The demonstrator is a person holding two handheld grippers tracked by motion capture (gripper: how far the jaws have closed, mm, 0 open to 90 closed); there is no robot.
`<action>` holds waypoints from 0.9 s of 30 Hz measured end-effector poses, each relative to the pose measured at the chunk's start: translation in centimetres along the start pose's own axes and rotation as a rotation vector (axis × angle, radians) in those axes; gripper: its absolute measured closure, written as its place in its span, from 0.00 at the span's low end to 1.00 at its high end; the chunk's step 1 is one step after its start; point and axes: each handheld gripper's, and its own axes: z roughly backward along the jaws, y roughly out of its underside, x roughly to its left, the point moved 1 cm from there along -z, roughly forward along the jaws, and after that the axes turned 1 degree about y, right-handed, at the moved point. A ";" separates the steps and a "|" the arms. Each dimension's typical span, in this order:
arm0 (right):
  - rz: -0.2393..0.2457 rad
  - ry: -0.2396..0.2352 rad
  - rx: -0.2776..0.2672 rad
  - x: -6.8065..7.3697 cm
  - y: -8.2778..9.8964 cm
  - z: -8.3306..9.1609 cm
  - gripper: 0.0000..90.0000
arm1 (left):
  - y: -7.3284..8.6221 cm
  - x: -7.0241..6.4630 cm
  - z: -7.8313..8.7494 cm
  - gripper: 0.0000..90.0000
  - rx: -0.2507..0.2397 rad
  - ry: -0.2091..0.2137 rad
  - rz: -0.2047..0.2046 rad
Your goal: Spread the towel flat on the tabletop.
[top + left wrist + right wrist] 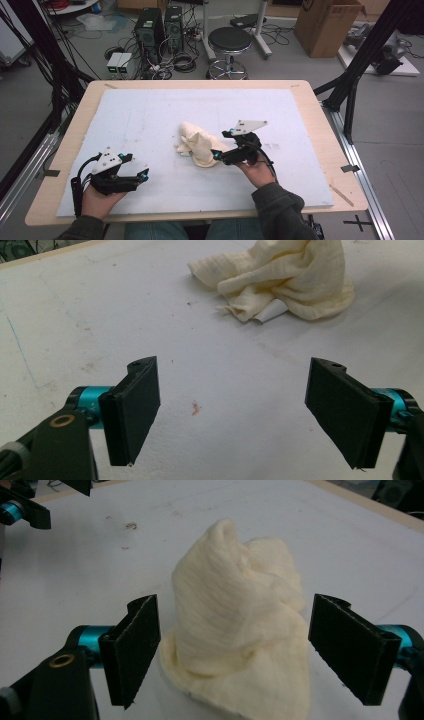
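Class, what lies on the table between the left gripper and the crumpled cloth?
Nothing: the left gripper view shows bare white table between the left gripper and the cloth.

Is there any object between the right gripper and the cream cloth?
Nothing visible. The right gripper has its jaws open directly in front of the crumpled cloth, with only bare white table surface around it.

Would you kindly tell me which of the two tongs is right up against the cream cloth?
The right tongs: the crumpled cloth sits between their open jaws. The left tongs hover over bare white board, well apart from it.
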 end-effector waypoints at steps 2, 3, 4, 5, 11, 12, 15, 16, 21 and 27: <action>0.005 -0.012 0.018 0.1 -0.4 -1.2 0.22 | 0.0 0.1 0.0 0.25 0.001 -0.003 -0.003; 0.007 -0.016 0.025 0.1 -0.6 -1.9 0.22 | 0.0 0.1 0.0 0.25 0.000 0.000 0.000; 0.005 -0.011 0.044 0.2 -0.8 -3.1 0.26 | 0.0 0.2 0.0 0.25 0.003 -0.001 -0.002; 0.005 -0.011 0.044 0.2 -0.8 -3.1 0.26 | 0.1 0.2 0.0 0.25 0.002 0.000 -0.002; 0.022 -0.012 0.090 0.1 -0.9 -6.2 0.51 | 0.1 0.2 0.1 0.25 -0.002 0.001 -0.004; 0.022 -0.012 0.090 0.1 -0.9 -6.2 0.51 | 0.1 0.2 0.1 0.25 -0.002 0.002 -0.004; 0.043 -0.014 0.105 0.1 -0.9 -6.8 0.74 | 0.1 0.2 0.1 0.26 -0.002 0.003 -0.005; 0.043 -0.014 0.105 0.1 -0.9 -6.8 0.74 | 0.1 0.2 0.2 0.26 0.000 0.005 -0.009; 0.063 0.006 0.094 0.1 -1.2 -5.7 0.85 | 0.1 0.3 0.2 0.26 -0.003 0.005 -0.006; 0.040 0.037 0.063 -0.1 -1.8 -3.0 0.85 | 0.0 0.1 0.0 0.26 -0.004 0.007 -0.008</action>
